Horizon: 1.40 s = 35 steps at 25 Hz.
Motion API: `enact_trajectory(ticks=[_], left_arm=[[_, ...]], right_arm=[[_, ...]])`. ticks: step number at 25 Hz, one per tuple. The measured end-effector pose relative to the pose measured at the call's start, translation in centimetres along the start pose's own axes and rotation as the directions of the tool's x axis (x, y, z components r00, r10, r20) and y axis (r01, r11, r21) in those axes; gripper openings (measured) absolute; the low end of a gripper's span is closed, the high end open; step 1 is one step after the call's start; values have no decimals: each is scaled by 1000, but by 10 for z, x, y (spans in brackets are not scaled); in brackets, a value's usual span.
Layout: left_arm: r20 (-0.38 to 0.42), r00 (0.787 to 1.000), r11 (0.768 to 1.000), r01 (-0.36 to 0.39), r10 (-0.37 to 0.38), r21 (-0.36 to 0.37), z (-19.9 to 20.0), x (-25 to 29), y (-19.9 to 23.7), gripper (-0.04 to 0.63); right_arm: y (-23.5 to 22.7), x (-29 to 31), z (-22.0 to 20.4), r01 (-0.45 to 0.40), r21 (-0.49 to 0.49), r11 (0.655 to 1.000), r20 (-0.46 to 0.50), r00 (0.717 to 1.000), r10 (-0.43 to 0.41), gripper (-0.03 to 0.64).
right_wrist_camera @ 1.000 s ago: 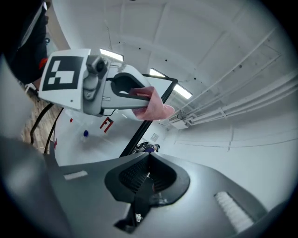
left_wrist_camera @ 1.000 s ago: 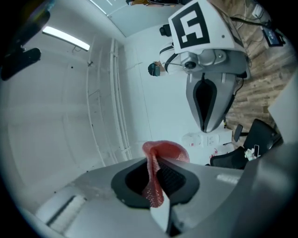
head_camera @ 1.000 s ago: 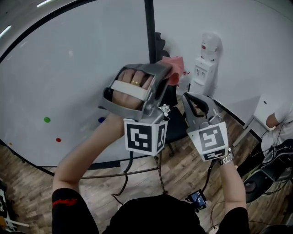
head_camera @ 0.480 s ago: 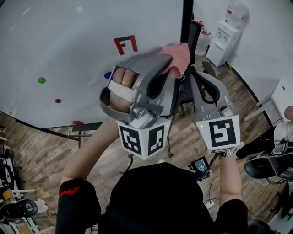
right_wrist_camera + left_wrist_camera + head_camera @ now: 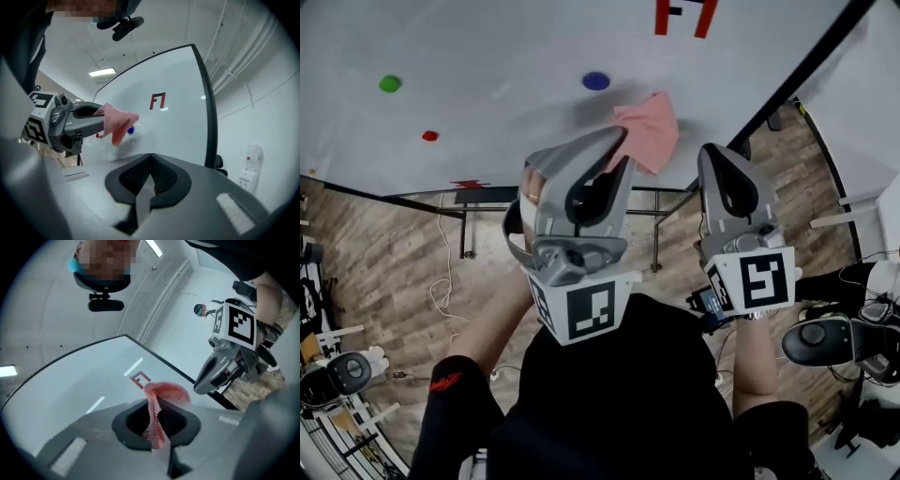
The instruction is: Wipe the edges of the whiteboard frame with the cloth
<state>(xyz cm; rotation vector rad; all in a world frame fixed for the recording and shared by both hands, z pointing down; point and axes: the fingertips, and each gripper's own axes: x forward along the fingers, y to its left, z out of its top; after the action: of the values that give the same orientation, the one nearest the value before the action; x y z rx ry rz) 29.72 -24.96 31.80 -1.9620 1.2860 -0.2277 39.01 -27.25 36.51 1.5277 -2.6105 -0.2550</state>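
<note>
A pink cloth point(image 5: 645, 131) hangs from my left gripper point(image 5: 619, 142), which is shut on it. The cloth lies against the white face of the whiteboard point(image 5: 487, 56), near its lower right corner and left of the black frame edge point(image 5: 806, 70). In the left gripper view the cloth point(image 5: 157, 423) is pinched between the pads and flops forward. My right gripper point(image 5: 717, 155) hovers just right of the cloth, shut and holding nothing. The right gripper view shows its jaws point(image 5: 149, 173) closed, the cloth point(image 5: 117, 123) at left and the frame edge point(image 5: 209, 108) at right.
Green point(image 5: 389, 83), red point(image 5: 429, 136) and blue point(image 5: 595, 82) magnets and a red mark point(image 5: 684, 17) sit on the board. The board's stand bars point(image 5: 656, 234) cross the wooden floor below. A chair base point(image 5: 825, 339) is at right. A water dispenser point(image 5: 248, 173) stands beyond the frame.
The head view has tipped downward. Both grippers and the cloth have moved down along the board's right frame edge, and the cloth now lies on the board face near the lower right corner.
</note>
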Motion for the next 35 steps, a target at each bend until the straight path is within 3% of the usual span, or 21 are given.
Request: enact_trajectory(ticks=[8, 12, 17, 27, 35], left_arm=[[-57, 998, 989, -21, 12, -149, -75, -67, 36, 23], [-114, 993, 965, -11, -19, -263, -126, -106, 42, 22], [-157, 988, 928, -57, -2, -369, -163, -149, 60, 23], [-244, 970, 881, -109, -7, -461, -217, -223, 76, 22], [-195, 979, 867, -47, -58, -497, -226, -244, 62, 22]], right_arm=[[81, 29, -29, -31, 79, 996, -17, 999, 33, 2], [130, 43, -39, -46, 97, 994, 1, 999, 46, 2], [186, 52, -48, -62, 137, 989, 2, 998, 62, 2], [271, 57, -77, -49, 185, 982, -46, 997, 58, 2], [311, 49, -87, -38, 184, 982, -66, 997, 51, 2]])
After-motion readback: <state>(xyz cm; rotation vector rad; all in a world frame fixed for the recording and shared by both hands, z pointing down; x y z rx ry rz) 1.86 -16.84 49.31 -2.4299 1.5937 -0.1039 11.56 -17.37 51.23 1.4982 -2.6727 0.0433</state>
